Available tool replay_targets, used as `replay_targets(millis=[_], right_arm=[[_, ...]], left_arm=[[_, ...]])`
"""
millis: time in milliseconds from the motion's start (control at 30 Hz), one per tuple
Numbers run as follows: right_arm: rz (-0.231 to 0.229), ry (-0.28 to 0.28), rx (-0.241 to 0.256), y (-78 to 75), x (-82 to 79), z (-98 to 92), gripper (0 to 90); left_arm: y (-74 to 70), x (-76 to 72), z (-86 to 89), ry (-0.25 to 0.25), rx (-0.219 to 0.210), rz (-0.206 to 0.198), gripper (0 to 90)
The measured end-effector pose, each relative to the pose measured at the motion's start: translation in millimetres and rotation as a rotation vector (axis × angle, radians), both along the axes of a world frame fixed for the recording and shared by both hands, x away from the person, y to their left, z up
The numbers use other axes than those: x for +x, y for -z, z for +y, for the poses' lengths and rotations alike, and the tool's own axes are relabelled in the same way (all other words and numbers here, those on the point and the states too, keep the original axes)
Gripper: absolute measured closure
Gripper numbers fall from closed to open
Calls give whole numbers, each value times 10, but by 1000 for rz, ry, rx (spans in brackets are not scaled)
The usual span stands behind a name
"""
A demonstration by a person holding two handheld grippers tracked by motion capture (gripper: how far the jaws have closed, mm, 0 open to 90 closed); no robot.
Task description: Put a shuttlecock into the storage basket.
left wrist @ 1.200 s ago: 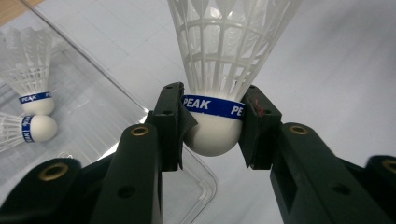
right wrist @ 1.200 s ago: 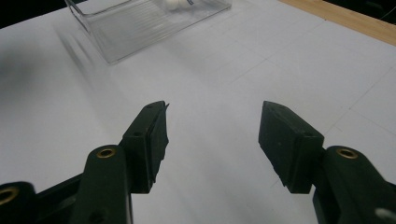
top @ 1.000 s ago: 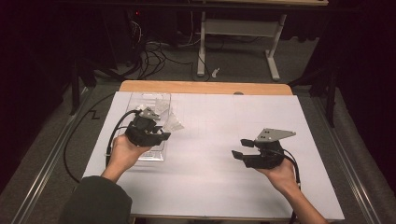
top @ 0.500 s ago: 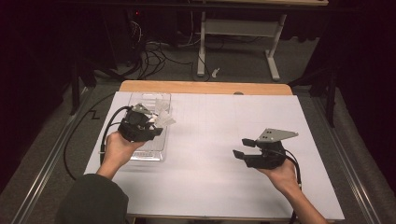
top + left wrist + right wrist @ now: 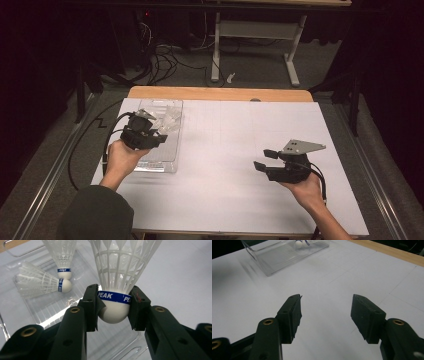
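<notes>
My left gripper (image 5: 113, 308) is shut on a white shuttlecock (image 5: 120, 277) by its cork, just under the blue PEAK band, feathers pointing away. It hangs over a clear plastic tray (image 5: 50, 312) in which two more shuttlecocks (image 5: 41, 283) lie. In the high view the left gripper (image 5: 156, 134) sits over that tray (image 5: 167, 157) at the table's left. My right gripper (image 5: 325, 312) stands open above bare white table, and in the high view the right gripper (image 5: 264, 159) is at the right, well apart from the tray.
The white sheet (image 5: 235, 145) covers most of the table, with a wooden strip (image 5: 220, 93) along the far edge. Cables (image 5: 165, 60) and a white desk frame (image 5: 250, 35) stand on the floor beyond.
My left gripper has carried the shuttlecock a little farther away and over the tray. The right gripper has stayed where it was.
</notes>
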State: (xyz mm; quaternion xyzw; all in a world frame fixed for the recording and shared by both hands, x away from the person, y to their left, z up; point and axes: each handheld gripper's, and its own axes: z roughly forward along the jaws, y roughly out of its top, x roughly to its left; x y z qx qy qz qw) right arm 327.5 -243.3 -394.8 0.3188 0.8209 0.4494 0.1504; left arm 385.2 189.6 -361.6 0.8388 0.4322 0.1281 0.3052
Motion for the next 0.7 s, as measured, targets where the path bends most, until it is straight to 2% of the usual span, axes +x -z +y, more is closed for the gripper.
replay_targets(millis=[133,700], right_arm=[[-2,7,7,2,-21,-29,421],[-8,26,24,5,-44,-104,418]], left_arm=[[7,16,20,-13,4,4,646],[98,187,174,-128,15,49,644]])
